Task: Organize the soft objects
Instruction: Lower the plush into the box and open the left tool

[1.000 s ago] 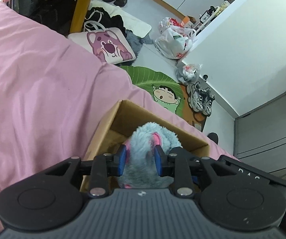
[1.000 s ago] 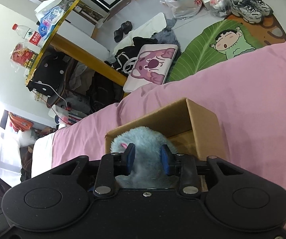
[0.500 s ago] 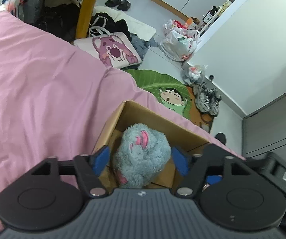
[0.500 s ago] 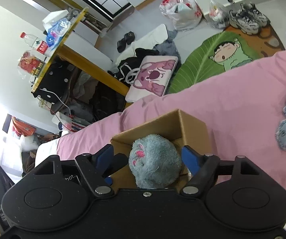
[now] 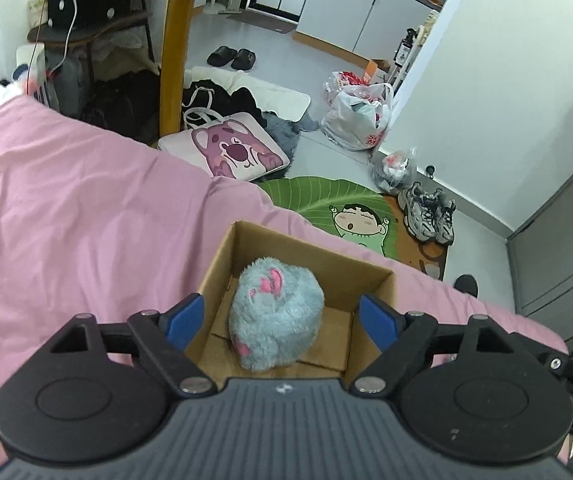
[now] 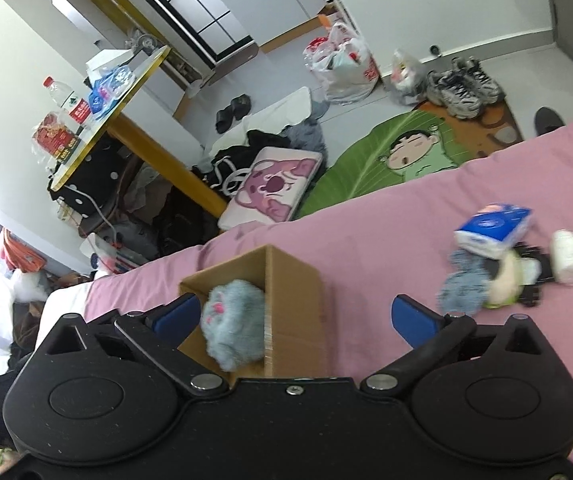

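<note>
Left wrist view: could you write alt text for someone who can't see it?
A fluffy grey plush toy sits inside an open cardboard box on a pink bedspread. The left claw is spread wide open above it, holding nothing.

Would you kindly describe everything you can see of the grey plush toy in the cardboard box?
The grey plush toy is a rounded, fluffy bundle of blue-grey fur with small pink patches on top and near its lower edge. It sits inside the open cardboard box on the pink bedsheet, resting on the box's bottom flaps. Both the left gripper and the right gripper are open, and neither touches it.
</note>
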`<action>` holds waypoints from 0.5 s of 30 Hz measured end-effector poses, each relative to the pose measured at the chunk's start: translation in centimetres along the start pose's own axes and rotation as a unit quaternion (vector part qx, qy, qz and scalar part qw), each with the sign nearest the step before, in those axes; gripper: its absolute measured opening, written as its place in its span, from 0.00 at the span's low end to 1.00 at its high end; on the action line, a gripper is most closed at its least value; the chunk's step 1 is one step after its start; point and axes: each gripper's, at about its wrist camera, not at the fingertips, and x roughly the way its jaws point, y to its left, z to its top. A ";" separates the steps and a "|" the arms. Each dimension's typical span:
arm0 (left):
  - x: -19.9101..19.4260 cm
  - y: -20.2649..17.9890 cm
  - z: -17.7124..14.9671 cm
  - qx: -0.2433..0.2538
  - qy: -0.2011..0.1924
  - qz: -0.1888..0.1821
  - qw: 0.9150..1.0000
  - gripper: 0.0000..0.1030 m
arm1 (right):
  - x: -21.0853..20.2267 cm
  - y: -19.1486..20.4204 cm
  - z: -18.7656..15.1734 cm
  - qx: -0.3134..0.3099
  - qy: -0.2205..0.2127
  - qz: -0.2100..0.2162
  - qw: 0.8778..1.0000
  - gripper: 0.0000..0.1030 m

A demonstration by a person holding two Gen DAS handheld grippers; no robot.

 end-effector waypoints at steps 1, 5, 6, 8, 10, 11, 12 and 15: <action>-0.2 -0.2 -0.2 0.000 0.004 -0.004 1.000 0.82 | -0.5 -0.4 0.0 -0.004 -0.002 -0.003 1.000 1.00; -1.1 -1.1 -1.1 -0.009 0.025 -0.015 1.000 0.82 | -2.2 -1.9 -0.1 -0.012 -0.008 -0.009 1.000 1.00; -1.4 -1.5 -1.3 -0.003 0.028 -0.018 0.999 0.82 | -2.6 -2.4 -0.1 -0.012 -0.008 -0.010 1.000 1.00; -1.9 -2.4 -1.9 0.013 0.031 -0.020 0.999 0.82 | -3.4 -3.3 -0.2 -0.014 -0.009 -0.014 1.000 1.00; -2.4 -3.4 -2.5 0.027 0.034 -0.020 0.999 0.82 | -4.0 -4.1 -0.2 -0.016 -0.011 -0.016 1.000 1.00; -2.6 -3.9 -2.8 0.032 0.036 -0.019 0.999 0.82 | -4.3 -4.6 -0.3 -0.015 -0.011 -0.016 1.000 1.00; -2.8 -4.3 -3.1 0.034 0.039 -0.020 0.998 0.82 | -4.7 -5.1 -0.3 -0.013 -0.012 -0.016 1.000 1.00; -3.5 -5.6 -4.0 0.043 0.040 -0.018 0.998 0.82 | -5.6 -6.3 -0.3 -0.010 -0.018 -0.017 1.000 1.00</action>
